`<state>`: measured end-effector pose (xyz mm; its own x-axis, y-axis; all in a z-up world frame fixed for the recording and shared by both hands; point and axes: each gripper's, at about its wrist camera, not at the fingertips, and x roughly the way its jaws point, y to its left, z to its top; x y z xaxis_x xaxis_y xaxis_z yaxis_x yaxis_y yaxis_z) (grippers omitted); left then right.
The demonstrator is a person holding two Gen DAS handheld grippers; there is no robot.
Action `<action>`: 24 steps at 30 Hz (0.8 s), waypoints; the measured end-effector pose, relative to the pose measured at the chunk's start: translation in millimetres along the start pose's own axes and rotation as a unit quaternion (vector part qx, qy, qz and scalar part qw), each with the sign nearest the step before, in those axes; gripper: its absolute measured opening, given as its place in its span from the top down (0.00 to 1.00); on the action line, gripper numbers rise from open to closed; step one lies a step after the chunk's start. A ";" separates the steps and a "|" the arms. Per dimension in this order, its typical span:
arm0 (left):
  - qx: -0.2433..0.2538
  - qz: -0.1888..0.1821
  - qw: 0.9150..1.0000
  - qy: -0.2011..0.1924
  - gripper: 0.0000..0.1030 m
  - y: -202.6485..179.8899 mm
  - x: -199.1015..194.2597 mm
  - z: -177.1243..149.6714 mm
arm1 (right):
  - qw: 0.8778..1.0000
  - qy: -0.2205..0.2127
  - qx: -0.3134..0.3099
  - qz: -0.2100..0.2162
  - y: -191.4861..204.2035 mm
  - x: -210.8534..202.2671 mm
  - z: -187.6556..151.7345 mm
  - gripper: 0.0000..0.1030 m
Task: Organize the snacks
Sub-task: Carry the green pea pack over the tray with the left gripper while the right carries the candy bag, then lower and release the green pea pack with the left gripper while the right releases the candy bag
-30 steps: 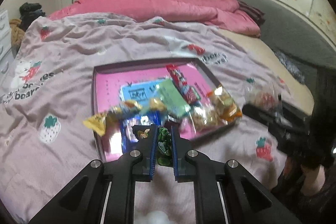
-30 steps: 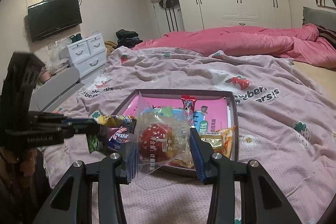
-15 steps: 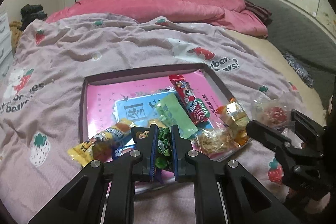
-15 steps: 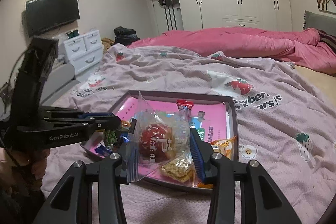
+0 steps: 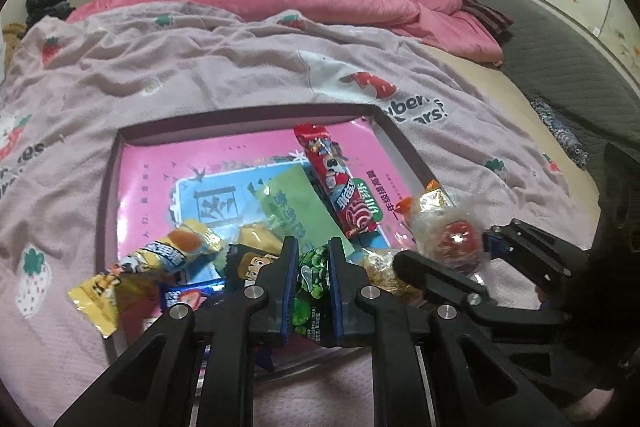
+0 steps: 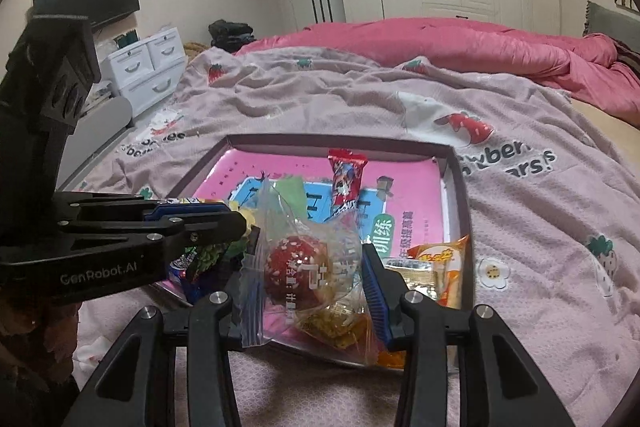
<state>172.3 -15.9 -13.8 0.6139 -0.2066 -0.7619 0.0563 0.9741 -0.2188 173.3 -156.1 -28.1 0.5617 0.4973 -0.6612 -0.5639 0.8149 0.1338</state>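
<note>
On a bed, a shallow cardboard tray (image 5: 112, 195) holds loose snacks. At its left edge a yellow packet (image 5: 140, 267) hangs over the rim. Next, the left gripper (image 5: 314, 267) is clenched on a green pea packet (image 5: 310, 291) above the tray's near edge, apparently ready to drop it in. A green sachet (image 5: 296, 207) and red candy wrapper (image 5: 340, 187) lie mid-tray. Rightmost, the right gripper (image 6: 308, 267) pinches a clear bag with a red sweet (image 6: 304, 259), poised over the near-right corner, likely for the same reason.

Glossy plastic wrappers (image 5: 352, 195), matt cloth blanket (image 5: 224, 67)
</note>
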 end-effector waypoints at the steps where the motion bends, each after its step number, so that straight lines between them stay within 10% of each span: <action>1: -0.001 -0.002 1.000 0.002 0.85 0.3 1.6 -0.7 | 1.000 0.004 -0.001 0.002 0.3 2.3 -0.8 0.57; 24: -0.044 -0.053 0.998 0.009 0.80 13.4 9.4 -2.4 | 1.000 0.010 0.000 -0.021 -5.1 14.1 -2.0 0.50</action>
<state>176.9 -5.0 -25.3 0.5935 -0.3099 -0.7428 0.0496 0.9352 -0.3505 182.9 -153.8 -39.6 0.5733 0.4567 -0.6803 -0.5402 0.8349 0.1052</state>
